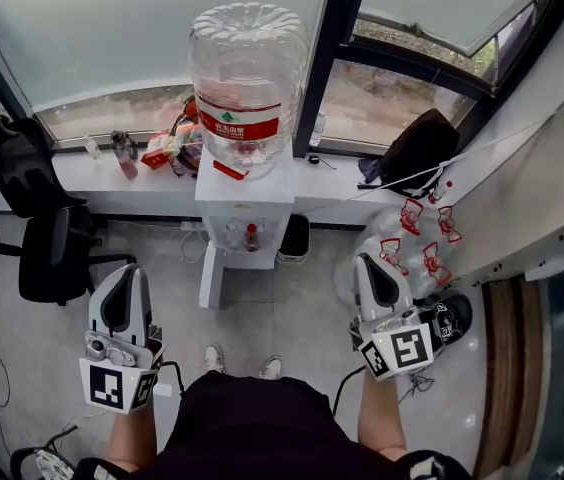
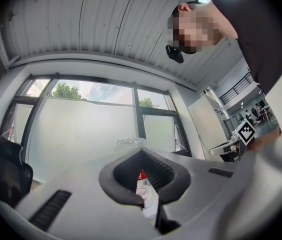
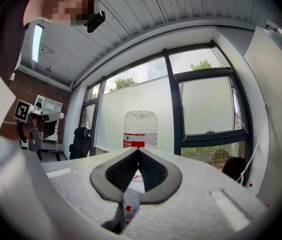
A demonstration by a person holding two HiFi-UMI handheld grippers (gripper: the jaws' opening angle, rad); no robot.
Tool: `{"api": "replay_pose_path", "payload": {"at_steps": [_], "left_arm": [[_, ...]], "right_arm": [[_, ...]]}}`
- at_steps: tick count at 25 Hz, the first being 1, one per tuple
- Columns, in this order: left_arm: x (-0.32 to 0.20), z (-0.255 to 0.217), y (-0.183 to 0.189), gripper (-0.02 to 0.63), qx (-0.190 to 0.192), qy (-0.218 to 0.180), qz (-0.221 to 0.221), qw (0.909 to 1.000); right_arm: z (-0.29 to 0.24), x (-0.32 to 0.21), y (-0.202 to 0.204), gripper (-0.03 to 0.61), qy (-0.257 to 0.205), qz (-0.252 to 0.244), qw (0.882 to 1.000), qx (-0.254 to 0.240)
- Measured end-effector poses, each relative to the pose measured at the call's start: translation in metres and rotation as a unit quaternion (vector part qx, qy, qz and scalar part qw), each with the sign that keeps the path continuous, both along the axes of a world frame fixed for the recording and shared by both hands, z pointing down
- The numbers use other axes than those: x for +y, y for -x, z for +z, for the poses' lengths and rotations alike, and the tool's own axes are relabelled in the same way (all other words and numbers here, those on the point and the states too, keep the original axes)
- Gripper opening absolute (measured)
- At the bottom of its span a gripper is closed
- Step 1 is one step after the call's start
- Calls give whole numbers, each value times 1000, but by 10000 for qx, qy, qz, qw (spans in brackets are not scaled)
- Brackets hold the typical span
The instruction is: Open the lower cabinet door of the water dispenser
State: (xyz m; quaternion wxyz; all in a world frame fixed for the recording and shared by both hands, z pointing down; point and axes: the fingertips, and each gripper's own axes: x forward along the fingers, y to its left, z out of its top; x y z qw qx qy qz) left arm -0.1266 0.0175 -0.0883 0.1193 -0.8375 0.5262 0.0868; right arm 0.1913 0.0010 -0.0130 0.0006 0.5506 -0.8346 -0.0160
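The white water dispenser (image 1: 245, 203) stands against the window sill, with a large clear bottle (image 1: 247, 83) with a red label on top. Its taps face me; the lower cabinet front is mostly hidden at this steep angle, and only a white panel (image 1: 211, 276) shows below. Both grippers hover in front of the dispenser, well apart from it. My left gripper (image 1: 130, 273) is shut and empty, as is my right gripper (image 1: 370, 264). In the right gripper view the bottle (image 3: 140, 129) rises straight beyond the closed jaw tips (image 3: 138, 148). The left gripper view shows the bottle top (image 2: 131, 143) just over its closed tips (image 2: 142, 149).
A black office chair (image 1: 47, 253) stands at the left. Several empty water bottles with red handles (image 1: 417, 243) lie at the right, near a black bag (image 1: 417, 148) on the sill. A small black bin (image 1: 295, 238) sits beside the dispenser. My feet (image 1: 242, 360) are on the grey floor.
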Motion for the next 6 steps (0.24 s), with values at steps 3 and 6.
{"api": "replay_pose_path", "payload": {"at_steps": [3,6], "left_arm": [[5,1,-5,8,-8,18,-4,10000],[10,2,-12,8,-12,7,24,10000]], "right_arm": [[0,4,-4,5,6,-20,10000,8],[1,10,-8,5,2,-15,10000,8]]}}
